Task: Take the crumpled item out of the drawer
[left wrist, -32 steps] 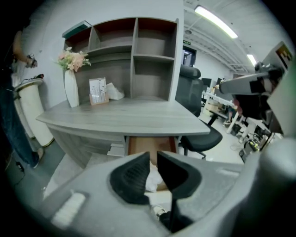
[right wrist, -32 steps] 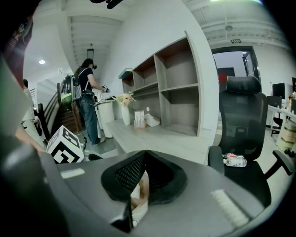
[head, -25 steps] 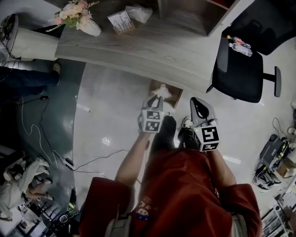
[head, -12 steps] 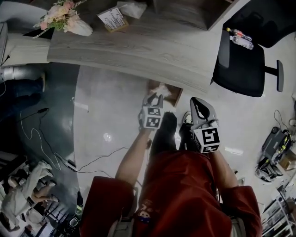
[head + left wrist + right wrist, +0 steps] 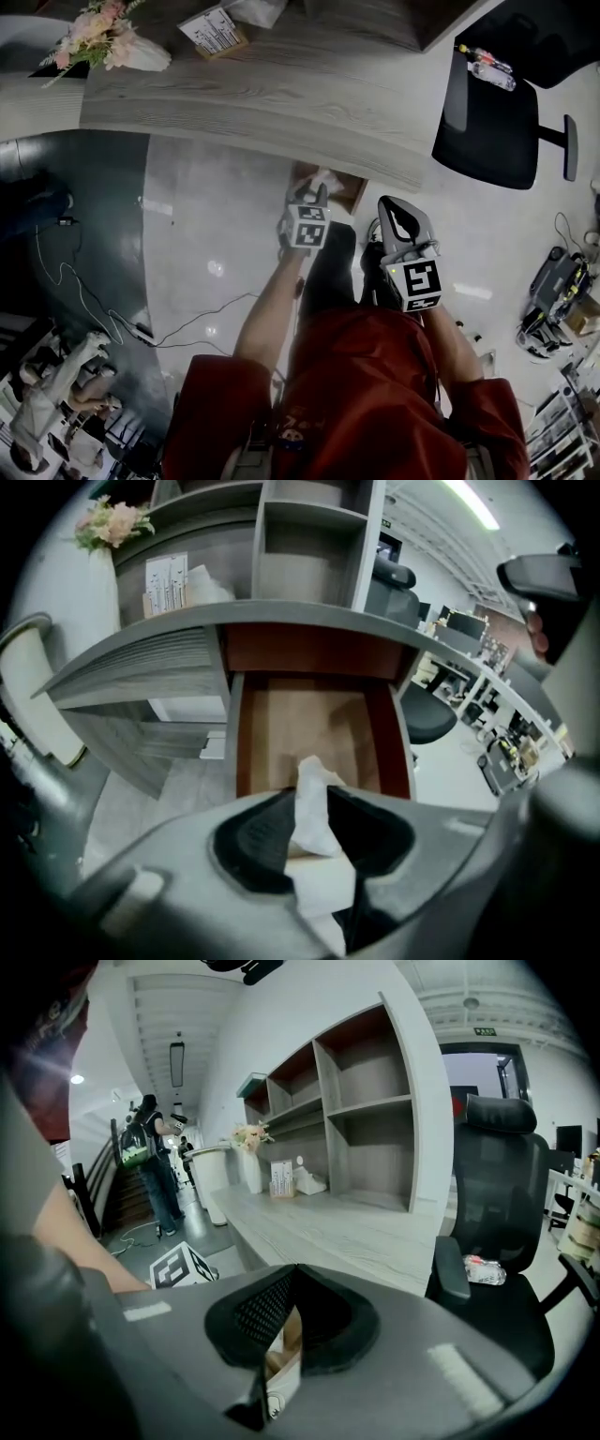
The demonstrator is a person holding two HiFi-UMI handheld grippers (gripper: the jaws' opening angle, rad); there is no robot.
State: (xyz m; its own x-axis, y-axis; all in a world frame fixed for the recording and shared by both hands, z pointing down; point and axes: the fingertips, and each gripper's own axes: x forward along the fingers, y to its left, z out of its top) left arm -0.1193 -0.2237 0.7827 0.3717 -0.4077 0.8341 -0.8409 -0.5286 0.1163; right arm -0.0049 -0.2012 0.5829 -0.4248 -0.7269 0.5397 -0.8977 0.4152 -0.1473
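A crumpled white tissue (image 5: 325, 177) lies at the front of an open wooden drawer (image 5: 352, 195) under the desk. My left gripper (image 5: 314, 191) hovers right at it. In the left gripper view the tissue (image 5: 316, 803) stands upright in the narrow gap of the left gripper (image 5: 310, 795), whose jaws are opening, and the pads look slightly apart from it. The bare drawer floor (image 5: 305, 714) stretches beyond. My right gripper (image 5: 393, 202) hangs to the right, above the person's shoes, away from the drawer. In its own view the right gripper (image 5: 292, 1274) has its fingertips together and holds nothing.
A long grey desk (image 5: 281, 108) overhangs the drawer, with flowers (image 5: 94, 28) and a small box (image 5: 216, 33) on top. A black office chair (image 5: 492, 122) with a bottle (image 5: 487, 67) on it stands to the right. Cables (image 5: 187, 323) trail across the floor on the left.
My left gripper has edged forward to the tissue at the drawer's front. The right gripper has hardly moved. The head view has shifted slightly.
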